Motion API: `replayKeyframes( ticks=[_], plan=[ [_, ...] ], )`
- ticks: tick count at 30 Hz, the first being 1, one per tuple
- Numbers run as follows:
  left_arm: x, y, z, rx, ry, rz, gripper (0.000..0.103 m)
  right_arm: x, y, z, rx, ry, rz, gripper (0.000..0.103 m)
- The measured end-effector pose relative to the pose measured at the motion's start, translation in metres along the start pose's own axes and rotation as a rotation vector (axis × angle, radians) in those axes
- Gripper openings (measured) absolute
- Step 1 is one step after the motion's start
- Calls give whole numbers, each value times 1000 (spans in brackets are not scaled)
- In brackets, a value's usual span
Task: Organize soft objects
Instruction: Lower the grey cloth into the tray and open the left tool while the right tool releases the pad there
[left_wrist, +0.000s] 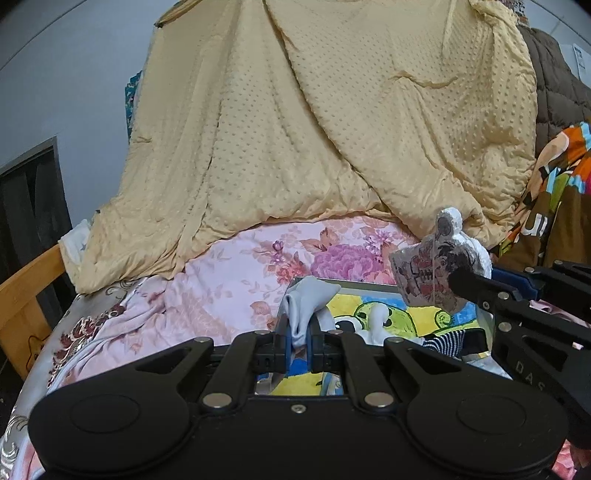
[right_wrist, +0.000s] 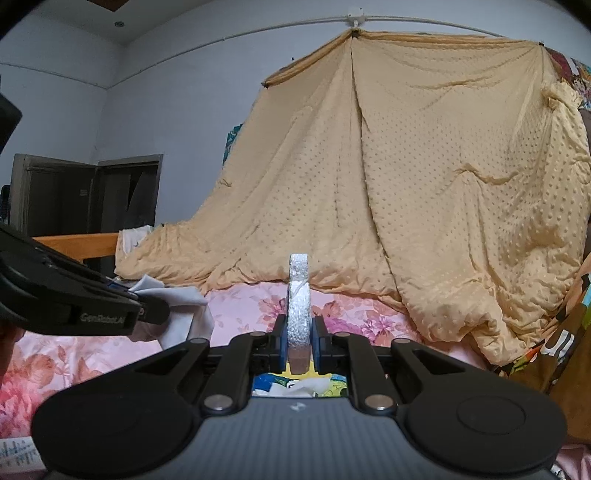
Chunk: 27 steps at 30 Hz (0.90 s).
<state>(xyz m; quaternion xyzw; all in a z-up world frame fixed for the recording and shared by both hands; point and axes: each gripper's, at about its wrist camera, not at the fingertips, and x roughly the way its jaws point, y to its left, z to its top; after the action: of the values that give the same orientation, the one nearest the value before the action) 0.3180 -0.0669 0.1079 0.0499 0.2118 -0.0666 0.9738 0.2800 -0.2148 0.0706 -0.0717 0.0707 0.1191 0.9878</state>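
Note:
My left gripper (left_wrist: 299, 332) is shut on a light grey sock (left_wrist: 304, 302), which bunches up between its blue pads. To the right, my right gripper (left_wrist: 460, 282) is shut on a flat cartoon-print plush with a fuzzy white edge (left_wrist: 432, 262). In the right wrist view that plush (right_wrist: 299, 295) stands edge-on and upright in the right gripper (right_wrist: 299, 332), and the left gripper (right_wrist: 157, 312) comes in from the left with the grey sock (right_wrist: 181, 297). Both hang over a silver-rimmed box with a yellow and green cartoon print (left_wrist: 369, 285), which holds a striped sock (left_wrist: 447, 341).
A yellow dotted quilt (left_wrist: 314, 129) hangs down behind onto a pink floral bedsheet (left_wrist: 229, 280). The wooden bed frame (left_wrist: 26, 295) and a dark cabinet (right_wrist: 92, 195) are at the left. A colourful cartoon blanket (left_wrist: 557, 177) and a brown quilted one hang at the right.

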Motion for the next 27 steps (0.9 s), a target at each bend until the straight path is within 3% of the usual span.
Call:
replayKeyframes(
  ticks=[10, 14, 19, 27],
  plan=[
    [46, -10, -6, 52, 27, 4, 7, 31, -13, -8, -9, 9, -44, 14],
    [71, -10, -5, 47, 30, -8, 7, 46, -24, -12, 56, 12, -57, 14],
    [110, -1, 2, -53, 43, -101, 7, 69, -40, -32, 146, 98, -60, 14],
    [153, -12, -5, -116, 61, -175, 7, 99, -59, -60, 288, 241, -70, 14]
  ],
)
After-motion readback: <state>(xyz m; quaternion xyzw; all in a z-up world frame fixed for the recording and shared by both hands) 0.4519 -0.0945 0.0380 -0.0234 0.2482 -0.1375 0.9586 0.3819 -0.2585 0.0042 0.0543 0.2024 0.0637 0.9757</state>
